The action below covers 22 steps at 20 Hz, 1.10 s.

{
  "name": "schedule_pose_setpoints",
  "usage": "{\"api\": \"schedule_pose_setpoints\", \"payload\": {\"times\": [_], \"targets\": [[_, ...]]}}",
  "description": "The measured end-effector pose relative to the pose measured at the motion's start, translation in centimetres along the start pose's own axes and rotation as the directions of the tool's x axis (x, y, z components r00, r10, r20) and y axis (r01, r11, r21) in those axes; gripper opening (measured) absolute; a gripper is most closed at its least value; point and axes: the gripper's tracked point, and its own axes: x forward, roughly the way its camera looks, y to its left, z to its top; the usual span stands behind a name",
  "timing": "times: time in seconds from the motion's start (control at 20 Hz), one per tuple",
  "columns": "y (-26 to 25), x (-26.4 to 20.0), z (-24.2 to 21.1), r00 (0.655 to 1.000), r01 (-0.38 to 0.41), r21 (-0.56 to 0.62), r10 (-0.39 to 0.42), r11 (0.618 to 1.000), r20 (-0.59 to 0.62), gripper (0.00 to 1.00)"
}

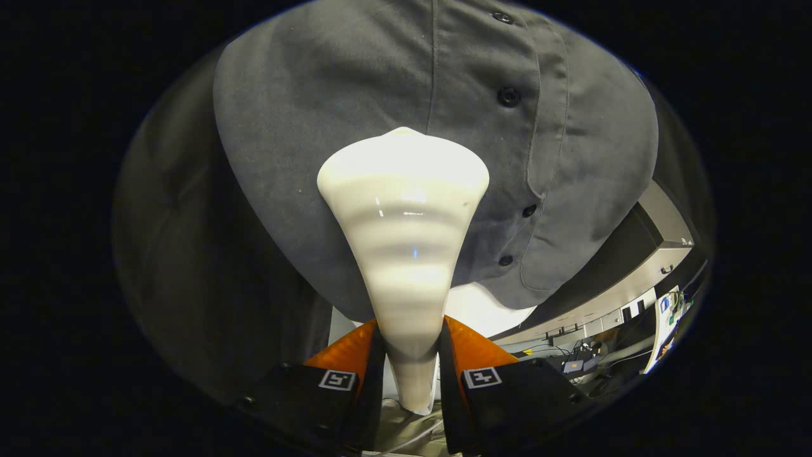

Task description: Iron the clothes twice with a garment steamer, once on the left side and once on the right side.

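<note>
Shirt (355,82), grey, hanging just beyond steamer, spread wide w/ front panel facing gripper; button placket (539,127) running down its right part, four dark buttons (508,96) visible along it, bottom hem curving just above fingers. Darker cloth hanging to left of shirt. Garment steamer (406,254), glossy white, cone-shaped, flaring from narrow neck btwn fingers to broad head pressed up near shirt fabric, left of placket. Gripper (411,355) clamped on steamer neck, both fingers (346,352) pinching it from either side, square marker tag on each finger base. Thin white cord trailing below steamer's lower end. Beyond right finger, far off: pale cabinets & desk clutter w/ cables, too small to make out.
</note>
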Motion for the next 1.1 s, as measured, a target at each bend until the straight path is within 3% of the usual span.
{"api": "schedule_pose_setpoints", "payload": {"times": [0.5,1.1], "targets": [[0.7,1.7,-4.5,0.997,-0.026,-0.031,0.023,0.999,-0.074,0.48],[-0.8,0.2,-7.6,0.994,-0.052,-0.023,0.049,0.998,-0.101,0.48]]}}
